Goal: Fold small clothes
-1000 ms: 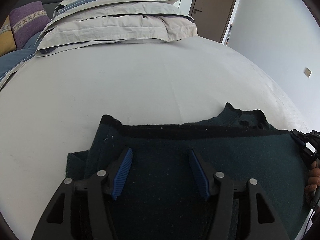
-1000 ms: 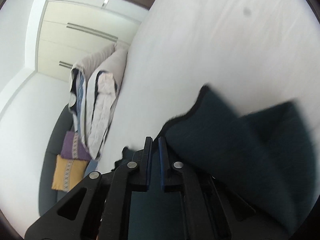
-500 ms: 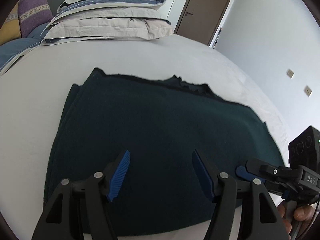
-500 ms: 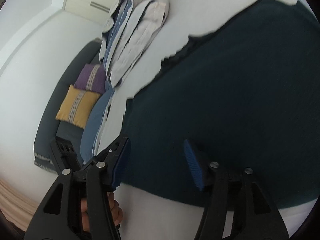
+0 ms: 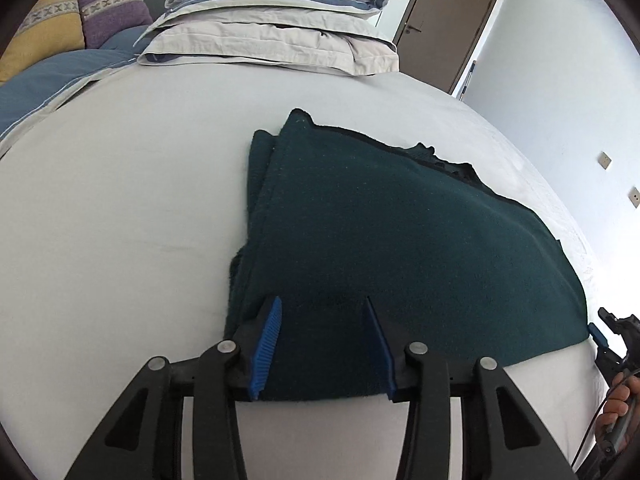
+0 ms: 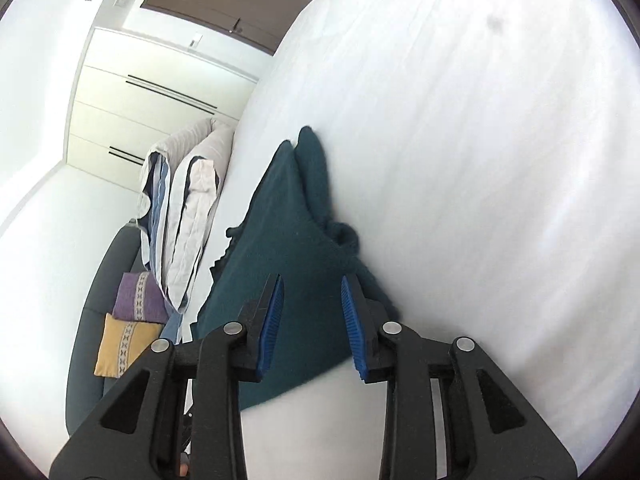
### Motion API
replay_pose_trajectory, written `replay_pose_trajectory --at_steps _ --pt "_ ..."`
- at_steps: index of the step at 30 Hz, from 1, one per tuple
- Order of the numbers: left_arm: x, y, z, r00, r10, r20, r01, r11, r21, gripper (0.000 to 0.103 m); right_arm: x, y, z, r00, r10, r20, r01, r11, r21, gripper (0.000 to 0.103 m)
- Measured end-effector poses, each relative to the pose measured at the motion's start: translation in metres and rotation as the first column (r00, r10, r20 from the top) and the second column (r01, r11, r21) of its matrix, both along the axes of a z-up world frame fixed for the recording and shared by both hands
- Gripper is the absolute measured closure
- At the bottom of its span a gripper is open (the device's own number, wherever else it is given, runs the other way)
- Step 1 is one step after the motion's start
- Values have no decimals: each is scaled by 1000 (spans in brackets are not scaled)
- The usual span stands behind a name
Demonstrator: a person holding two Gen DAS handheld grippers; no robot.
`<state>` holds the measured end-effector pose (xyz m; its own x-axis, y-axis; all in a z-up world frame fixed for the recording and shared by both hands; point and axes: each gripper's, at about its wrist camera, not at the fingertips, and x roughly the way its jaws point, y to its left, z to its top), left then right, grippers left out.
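Both hand-held grippers are pulling back from 0.5 s ago: left hand-held gripper [image 5: 322, 336] and right hand-held gripper [image 6: 312, 320] are hanging spread, gripping nothing. Dark green garment [image 5: 400, 232] is lying folded on the bed [image 5: 120, 200], centre-right of frame, so that fold is looking done. Long axis is running lower left to upper right.

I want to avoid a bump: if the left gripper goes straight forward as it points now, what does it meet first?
Most likely the dark green garment: the open left gripper points over its near edge, though its height above the cloth is unclear.
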<state>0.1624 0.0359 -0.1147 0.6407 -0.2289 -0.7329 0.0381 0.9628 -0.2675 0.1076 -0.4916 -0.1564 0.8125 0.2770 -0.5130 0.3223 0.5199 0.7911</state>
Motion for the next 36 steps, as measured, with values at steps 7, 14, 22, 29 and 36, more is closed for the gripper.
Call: replay_pose_trajectory --at_steps 7,14,22,29,36 --pt "-12 -8 4 1000 4 4 -4 997 78 42 14 77 46 975 218 54 -213 974 -80 69" --pt "-8 -6 2 1000 -8 -3 8 997 78 40 62 176 61 908 419 5 -413 899 -148 59" --pt "-8 -7 1 1000 -20 0 20 997 76 38 96 232 60 871 490 -31 -488 857 -167 59" --pt "-16 2 17 1000 -2 29 0 998 59 37 97 230 54 868 495 -37 -495 856 -150 59" --pt "0 66 29 993 115 21 -111 985 -134 18 103 222 52 867 498 -15 -497 861 -108 59"
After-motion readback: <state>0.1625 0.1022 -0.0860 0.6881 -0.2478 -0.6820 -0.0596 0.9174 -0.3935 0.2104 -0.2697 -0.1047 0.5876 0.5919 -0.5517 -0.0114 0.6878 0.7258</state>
